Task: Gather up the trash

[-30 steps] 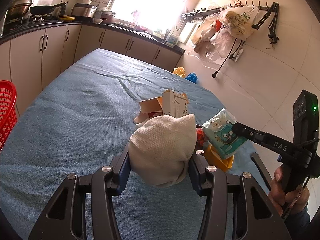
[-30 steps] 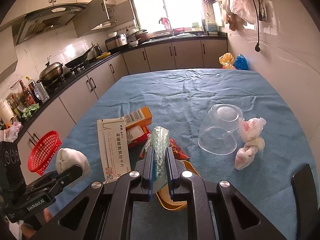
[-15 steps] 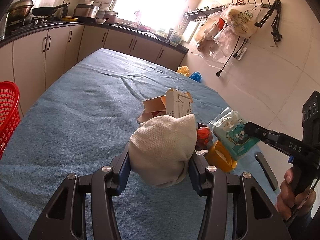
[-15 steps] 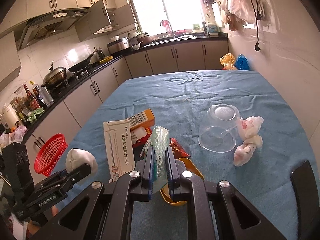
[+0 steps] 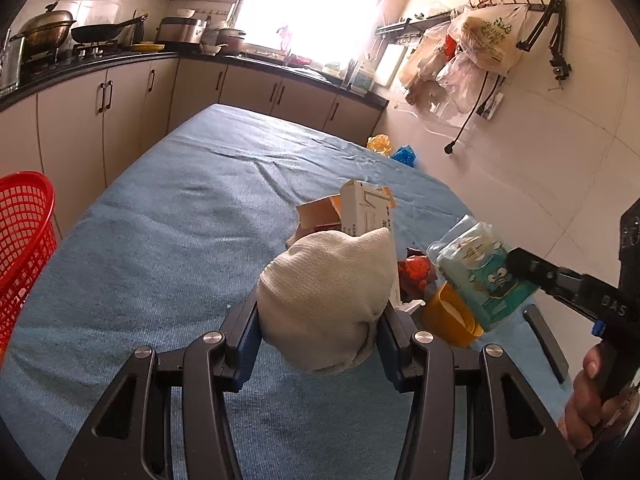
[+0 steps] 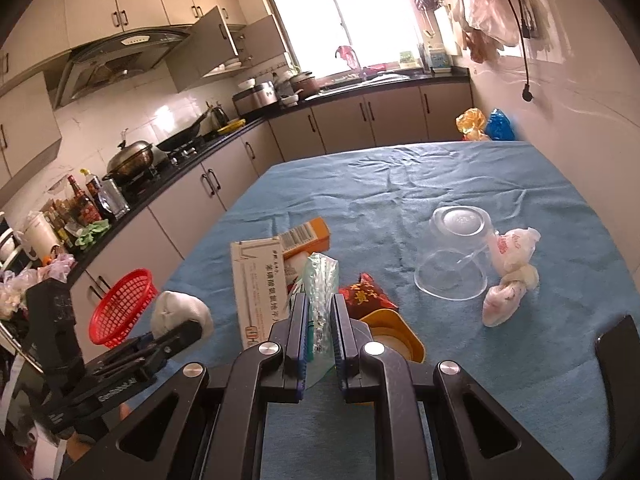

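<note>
My left gripper (image 5: 320, 322) is shut on a cream cloth bundle (image 5: 326, 300), held above the blue table (image 5: 168, 248); the bundle also shows in the right wrist view (image 6: 180, 314). My right gripper (image 6: 320, 326) is shut on a teal plastic packet (image 6: 320, 296), seen from the left wrist view (image 5: 484, 276) raised above the trash pile. The pile holds a white medicine box (image 6: 258, 284), an orange carton (image 6: 306, 236), a red wrapper (image 6: 366, 296) and a yellow cup (image 6: 394, 340). A red basket (image 6: 122, 306) stands left of the table.
A clear upturned plastic bowl (image 6: 454, 262) and a knotted white plastic bag (image 6: 508, 276) lie on the table's right side. A dark flat object (image 5: 546, 342) lies near the right edge. Kitchen counters and cabinets run along the left and back. A tiled wall is on the right.
Both grippers have kept their hold and lifted a little, moving slightly left. The red basket shows more in the left wrist view.
</note>
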